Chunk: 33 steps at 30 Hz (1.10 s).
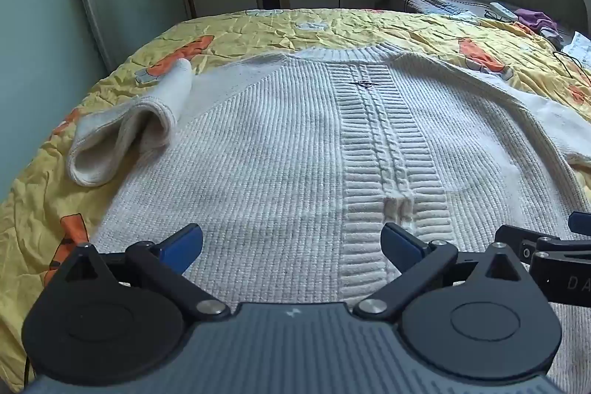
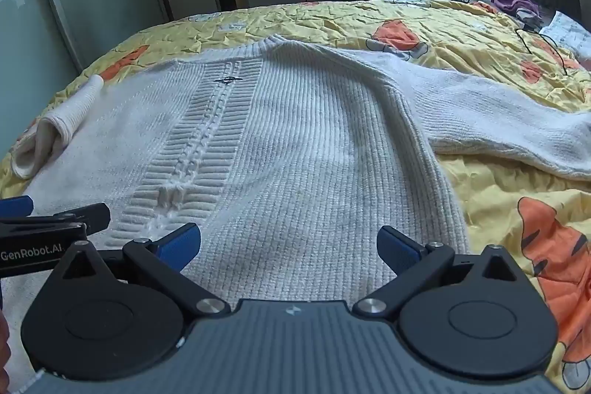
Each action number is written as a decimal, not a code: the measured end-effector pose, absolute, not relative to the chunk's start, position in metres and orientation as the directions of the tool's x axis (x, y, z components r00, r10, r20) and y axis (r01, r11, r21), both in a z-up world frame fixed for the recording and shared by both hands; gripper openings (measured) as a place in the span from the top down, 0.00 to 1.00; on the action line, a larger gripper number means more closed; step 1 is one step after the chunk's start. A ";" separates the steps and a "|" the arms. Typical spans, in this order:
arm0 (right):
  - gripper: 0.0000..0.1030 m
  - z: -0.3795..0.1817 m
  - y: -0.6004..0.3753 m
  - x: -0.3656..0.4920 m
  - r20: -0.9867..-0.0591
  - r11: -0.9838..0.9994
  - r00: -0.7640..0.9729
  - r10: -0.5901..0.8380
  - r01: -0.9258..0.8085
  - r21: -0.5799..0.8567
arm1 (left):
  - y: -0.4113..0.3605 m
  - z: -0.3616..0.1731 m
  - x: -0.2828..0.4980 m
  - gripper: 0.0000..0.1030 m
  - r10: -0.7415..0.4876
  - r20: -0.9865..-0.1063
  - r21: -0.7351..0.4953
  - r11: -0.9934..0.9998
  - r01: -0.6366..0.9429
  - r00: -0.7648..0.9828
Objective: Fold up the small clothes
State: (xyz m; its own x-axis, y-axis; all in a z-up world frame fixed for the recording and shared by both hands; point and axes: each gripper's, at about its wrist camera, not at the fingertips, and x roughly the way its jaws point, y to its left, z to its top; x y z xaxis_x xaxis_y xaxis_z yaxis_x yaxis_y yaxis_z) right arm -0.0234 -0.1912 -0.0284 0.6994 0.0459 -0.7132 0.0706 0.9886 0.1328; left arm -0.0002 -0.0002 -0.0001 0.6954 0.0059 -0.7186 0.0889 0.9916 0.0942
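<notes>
Ribbed knit sweater (image 1: 280,150), crinkled cloth bedspread (image 1: 332,28)

The black left gripper with blue-padded fingers (image 1: 291,246) and its matching right gripper (image 2: 288,246) hover side by side, jaws spread wide.

**Black linkages, blue pads, grey housings**

The left gripper (image 1: 291,244) has a ribbed grey housing bearing a small white mark, two round black discs with engraved circles, and black link arms pinned by silver screws. Triangular cut-outs pierce the black plates above the discs. Its fingers (image 1: 183,246) carry blue pads. The right gripper (image 2: 288,244) is built alike, with blue-padded fingers (image 2: 397,248). White lettering "GenRobot.AI" runs along the left gripper's black side in the right wrist view.
</notes>
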 end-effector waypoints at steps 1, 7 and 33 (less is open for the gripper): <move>0.00 -0.029 -0.191 -0.023 -0.712 0.988 0.700 0.045 0.072 0.134 | 0.000 0.000 0.000 0.00 0.007 -0.719 0.095 0.992 0.088 0.695; 0.00 -0.026 -0.193 -0.024 -0.711 0.992 0.703 0.028 0.068 0.107 | 0.001 0.002 -0.001 0.00 0.007 -0.720 0.094 0.992 0.087 0.694; 0.00 -0.026 -0.195 -0.027 -0.678 0.994 0.734 0.037 0.043 0.102 | -0.007 -0.007 0.001 0.00 0.036 -0.720 0.124 0.989 0.077 0.693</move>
